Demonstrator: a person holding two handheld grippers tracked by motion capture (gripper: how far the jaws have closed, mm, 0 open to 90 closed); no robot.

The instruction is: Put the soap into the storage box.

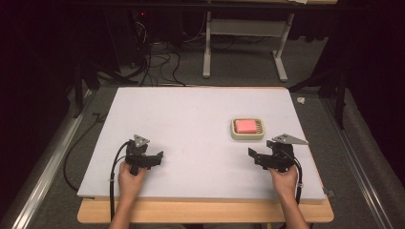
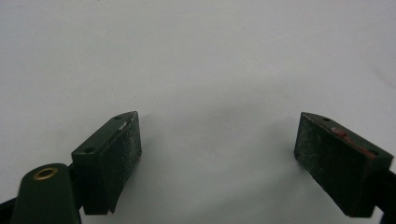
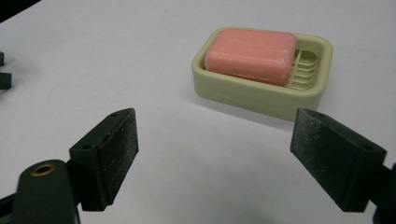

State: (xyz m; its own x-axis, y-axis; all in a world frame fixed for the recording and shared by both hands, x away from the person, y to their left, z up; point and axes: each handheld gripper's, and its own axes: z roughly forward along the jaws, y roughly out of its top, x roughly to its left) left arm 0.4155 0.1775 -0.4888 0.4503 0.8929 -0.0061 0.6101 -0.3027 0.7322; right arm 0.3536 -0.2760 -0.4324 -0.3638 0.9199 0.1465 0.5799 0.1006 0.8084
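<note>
A pink bar of soap lies in a cream soap dish right of centre on the white board. My right gripper is open and holds nothing. It sits just in front of the dish, with the dish ahead and slightly right of its jaws. At the near left of the board, my left gripper also stands open. Bare white board shows between its pads.
The white board lies on a wooden table whose front edge is by the person's hands. Behind the board are floor cables and a white table frame. Metal rails run along both sides.
</note>
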